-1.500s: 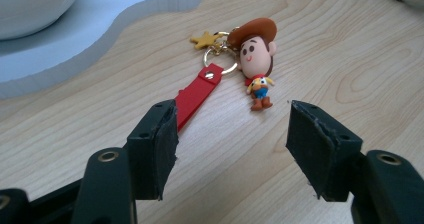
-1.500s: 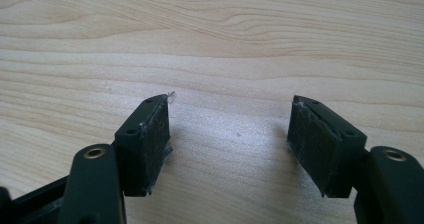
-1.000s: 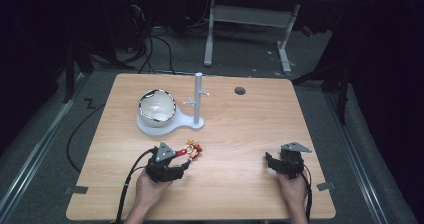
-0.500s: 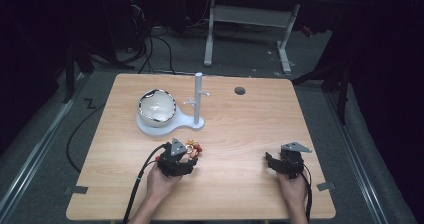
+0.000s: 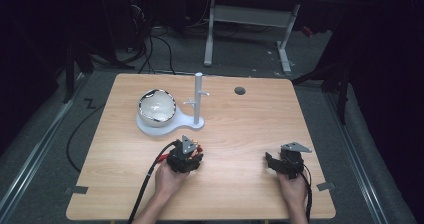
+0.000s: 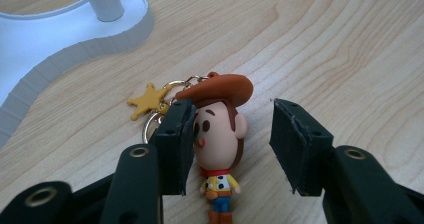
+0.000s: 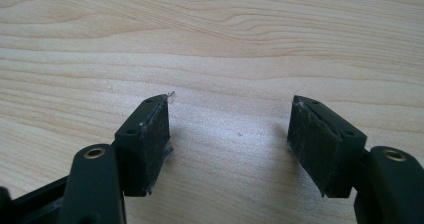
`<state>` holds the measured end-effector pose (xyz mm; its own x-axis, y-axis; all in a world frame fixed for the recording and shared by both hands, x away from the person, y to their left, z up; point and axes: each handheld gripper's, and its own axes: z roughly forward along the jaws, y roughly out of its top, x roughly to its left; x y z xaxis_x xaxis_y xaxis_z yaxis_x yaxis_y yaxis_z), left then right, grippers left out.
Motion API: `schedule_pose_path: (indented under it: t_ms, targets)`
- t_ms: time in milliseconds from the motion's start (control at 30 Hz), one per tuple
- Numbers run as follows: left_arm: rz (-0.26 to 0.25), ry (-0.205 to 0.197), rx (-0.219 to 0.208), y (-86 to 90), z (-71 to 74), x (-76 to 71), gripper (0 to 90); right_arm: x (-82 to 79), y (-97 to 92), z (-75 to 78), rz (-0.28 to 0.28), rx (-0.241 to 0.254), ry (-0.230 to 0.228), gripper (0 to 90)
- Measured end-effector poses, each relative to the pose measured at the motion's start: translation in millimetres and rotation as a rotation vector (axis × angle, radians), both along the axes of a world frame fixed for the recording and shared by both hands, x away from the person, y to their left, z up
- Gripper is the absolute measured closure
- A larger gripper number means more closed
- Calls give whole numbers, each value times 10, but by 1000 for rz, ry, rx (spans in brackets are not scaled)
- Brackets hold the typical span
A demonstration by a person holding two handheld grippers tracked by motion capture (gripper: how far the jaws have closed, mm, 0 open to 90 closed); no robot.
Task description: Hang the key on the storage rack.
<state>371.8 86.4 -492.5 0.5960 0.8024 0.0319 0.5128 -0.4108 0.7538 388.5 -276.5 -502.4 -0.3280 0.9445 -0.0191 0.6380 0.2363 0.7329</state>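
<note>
A small cowboy figure keychain (image 6: 217, 134) with a brown hat, a gold ring and a yellow star charm (image 6: 146, 100) lies flat on the wooden table (image 6: 325, 44). My left gripper (image 6: 234, 115) straddles the figure's head. Its jaws have just been closing with the figure between them: the left pad (image 6: 187, 134) touches the face, while the right pad (image 6: 285, 139) stands apart from it. In the high view the left gripper (image 5: 189, 151) sits just in front of the white stand. My right gripper (image 7: 230, 134) rests open over bare wood, at the front right in the high view (image 5: 271, 163).
A white stand (image 5: 198, 96) with short pegs rises from a flat white base (image 5: 147, 129), which also carries a shiny bowl (image 5: 156, 106). Its base edge (image 6: 75, 54) lies just beyond the keychain. A dark round hole (image 5: 240, 90) is in the far tabletop.
My left gripper has moved to the right and slightly forward onto the keychain, covering most of it in the high view. The right gripper has stayed put.
</note>
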Motion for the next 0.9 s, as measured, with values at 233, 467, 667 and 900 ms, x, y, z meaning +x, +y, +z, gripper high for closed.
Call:
schedule_pose_path:
  t_ms: [233, 467, 667, 900]
  targets:
    - [20, 26, 14, 6, -62, 58, 592, -1, 0, 0, 0, 0, 0, 336]
    - [18, 30, 16, 41, -62, 69, 664, -1, 0, 0, 0, 0, 0, 336]
    - [-1, 16, -14, 70, 7, 26, 669, -1, 0, 0, 0, 0, 0, 337]
    - [-22, 1, -72, 195, 177, -61, 671, -1, 0, 0, 0, 0, 0, 336]
